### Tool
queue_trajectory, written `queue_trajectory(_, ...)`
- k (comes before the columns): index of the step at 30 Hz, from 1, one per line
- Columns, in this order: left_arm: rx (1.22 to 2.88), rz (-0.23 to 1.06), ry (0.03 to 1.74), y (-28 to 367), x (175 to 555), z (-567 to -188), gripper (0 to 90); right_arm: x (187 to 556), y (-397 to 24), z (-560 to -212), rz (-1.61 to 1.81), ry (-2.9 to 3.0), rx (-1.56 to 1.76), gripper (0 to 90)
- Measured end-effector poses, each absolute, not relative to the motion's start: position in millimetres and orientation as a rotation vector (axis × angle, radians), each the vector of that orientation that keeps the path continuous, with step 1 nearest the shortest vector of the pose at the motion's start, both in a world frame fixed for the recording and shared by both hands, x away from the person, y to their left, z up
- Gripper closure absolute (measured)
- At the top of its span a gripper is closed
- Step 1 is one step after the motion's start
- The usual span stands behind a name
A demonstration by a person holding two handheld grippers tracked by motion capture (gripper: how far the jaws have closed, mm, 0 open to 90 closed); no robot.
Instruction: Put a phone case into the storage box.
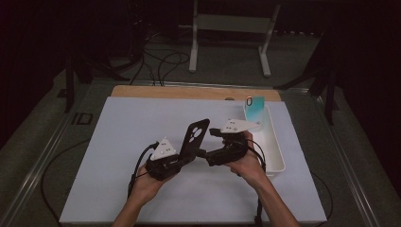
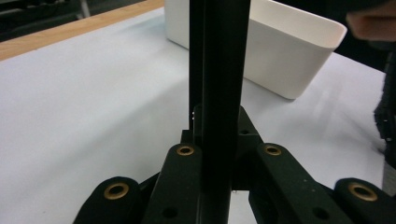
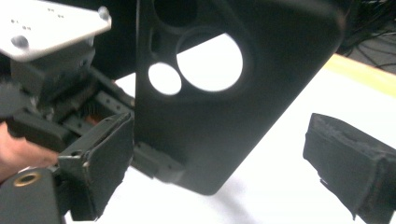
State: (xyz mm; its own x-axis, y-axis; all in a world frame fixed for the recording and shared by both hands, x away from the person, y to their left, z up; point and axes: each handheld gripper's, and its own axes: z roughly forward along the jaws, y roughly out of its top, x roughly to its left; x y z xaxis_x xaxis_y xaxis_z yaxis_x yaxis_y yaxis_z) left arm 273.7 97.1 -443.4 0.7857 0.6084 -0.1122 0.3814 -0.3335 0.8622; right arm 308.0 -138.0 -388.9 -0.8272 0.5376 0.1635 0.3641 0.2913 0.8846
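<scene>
Left gripper: you have it clamped tight on the lower edge of the black case, near you on the mat.
Case: it stands upright and tilted in your left grip, camera holes at the top, left of the tray and well clear of it.
Right gripper: your pads are spread wide either side of the case's lower corner; neither presses on it, and it holds nothing.
Right hand: it sits just beside the tray's near left wall.
Tray: white, on the mat's right side, beyond your right hand.
Teal case: it leans upright at the tray's far end.
</scene>
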Motion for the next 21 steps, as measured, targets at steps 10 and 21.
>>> queue_trajectory(10,1.965,0.305,0.758,94.7,273.1,-445.7,85.2,312.1,-128.0,-375.7,1.632,2.313,0.979,9.0)
queue_trajectory(21,1.985,0.326,0.761,86.0,270.1,-449.1,84.8,316.7,-120.4,-372.2,1.684,2.251,1.086,12.3)
